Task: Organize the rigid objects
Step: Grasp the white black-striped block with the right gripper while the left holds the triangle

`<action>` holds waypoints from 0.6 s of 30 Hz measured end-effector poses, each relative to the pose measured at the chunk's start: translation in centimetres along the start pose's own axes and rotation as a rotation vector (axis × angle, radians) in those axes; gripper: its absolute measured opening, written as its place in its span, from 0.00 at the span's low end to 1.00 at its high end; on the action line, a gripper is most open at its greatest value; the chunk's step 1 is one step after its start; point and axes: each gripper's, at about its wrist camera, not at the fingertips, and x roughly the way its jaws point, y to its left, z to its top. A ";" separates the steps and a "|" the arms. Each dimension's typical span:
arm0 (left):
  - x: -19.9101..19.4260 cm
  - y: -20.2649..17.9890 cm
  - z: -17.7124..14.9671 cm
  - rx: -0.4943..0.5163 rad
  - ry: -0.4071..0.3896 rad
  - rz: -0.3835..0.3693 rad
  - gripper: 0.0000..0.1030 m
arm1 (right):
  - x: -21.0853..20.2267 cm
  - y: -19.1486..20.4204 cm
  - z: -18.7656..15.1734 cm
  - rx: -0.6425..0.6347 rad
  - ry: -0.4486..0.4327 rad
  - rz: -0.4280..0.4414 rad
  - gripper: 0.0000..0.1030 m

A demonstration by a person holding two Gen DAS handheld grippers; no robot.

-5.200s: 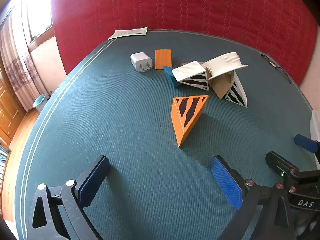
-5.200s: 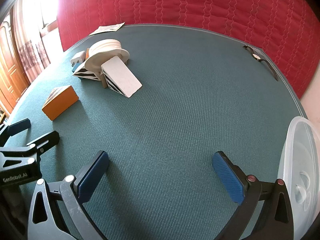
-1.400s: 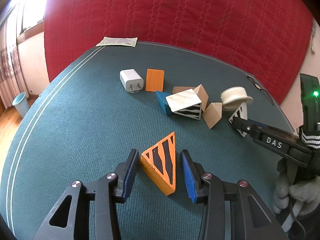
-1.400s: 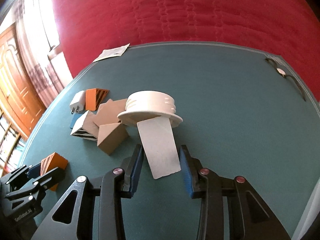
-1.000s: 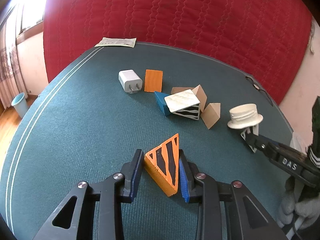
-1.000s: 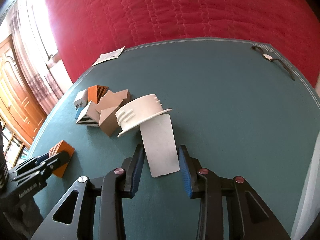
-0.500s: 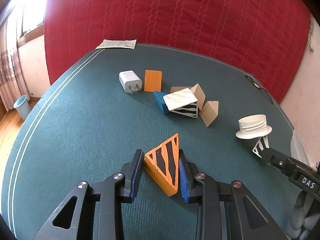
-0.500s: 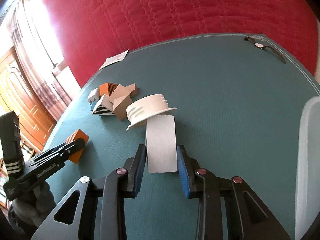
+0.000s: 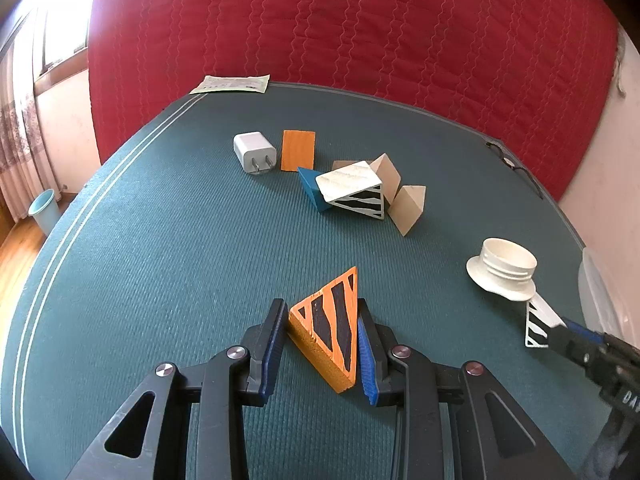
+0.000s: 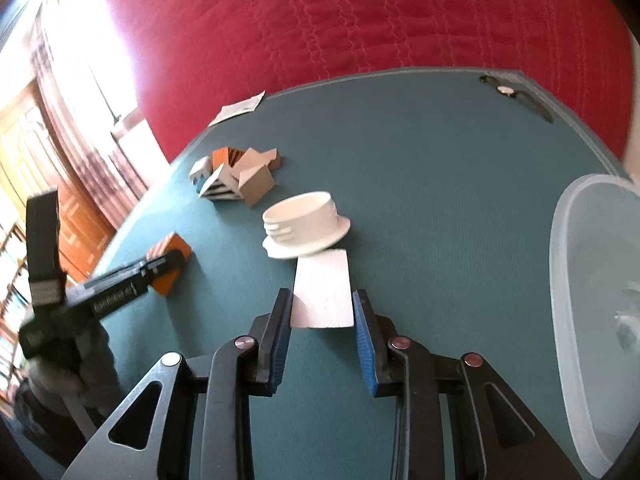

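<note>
Left claw (image 9: 322,344) clamping orange wedge (image 9: 330,330), lower centre | right claw (image 10: 322,326) closing on white wedge (image 10: 322,294), cream cap (image 10: 306,224) apparently riding it | carrying level toward clear bin (image 10: 592,320), right edge

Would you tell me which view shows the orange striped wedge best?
The left wrist view: the orange striped wedge fills its foreground, stripes sharp. The right wrist view shows it small, blurred, partly behind the left gripper.

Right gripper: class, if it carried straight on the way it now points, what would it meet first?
Probably the cream threaded cap, which lies just beyond the white wedge held in the right gripper; depth is hard to judge.
</note>
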 end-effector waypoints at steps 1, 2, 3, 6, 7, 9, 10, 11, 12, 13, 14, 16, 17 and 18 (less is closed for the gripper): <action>0.0 0.0 0.0 0.000 0.000 -0.001 0.33 | 0.0 0.2 -0.2 -0.014 0.001 -0.008 0.30; 0.0 0.0 0.0 -0.001 0.000 -0.001 0.33 | 0.0 0.4 -0.4 -0.020 0.000 -0.012 0.31; 0.0 0.0 0.0 -0.002 0.000 0.000 0.33 | 0.1 0.5 -0.5 -0.024 0.000 -0.014 0.31; -0.1 0.0 -0.1 -0.005 0.000 -0.003 0.33 | 0.3 0.5 -0.4 -0.019 -0.003 -0.015 0.32; 0.0 0.0 0.0 -0.006 0.000 -0.003 0.33 | 0.6 0.5 -0.3 -0.010 0.002 -0.010 0.34; 0.0 0.0 0.0 -0.007 0.001 -0.003 0.33 | 1.2 0.3 0.0 0.002 0.016 -0.008 0.38; 0.0 0.0 0.0 -0.007 0.001 -0.003 0.33 | 1.4 0.3 0.0 0.006 0.026 -0.008 0.39; 0.0 0.0 0.0 -0.006 0.001 -0.003 0.33 | 1.7 0.3 -0.1 0.010 0.036 -0.005 0.39; 0.0 0.0 0.0 -0.007 0.001 -0.002 0.33 | 1.7 0.4 -0.1 0.007 0.031 -0.009 0.39; 0.0 0.0 0.0 -0.007 0.001 -0.002 0.33 | 1.8 0.6 -0.1 0.000 0.030 -0.013 0.40; 0.0 -0.1 0.0 -0.006 0.001 -0.002 0.33 | 1.8 0.7 -0.1 -0.003 0.030 -0.016 0.40; 0.0 0.0 0.0 -0.006 0.001 -0.001 0.33 | 1.8 0.7 0.0 -0.006 0.028 -0.021 0.40; 0.0 0.0 0.0 -0.006 0.001 -0.002 0.33 | 1.9 0.8 0.0 -0.010 0.027 -0.025 0.40; 0.0 0.0 0.0 -0.006 0.001 -0.002 0.33 | 2.0 0.9 0.1 -0.013 0.025 -0.028 0.40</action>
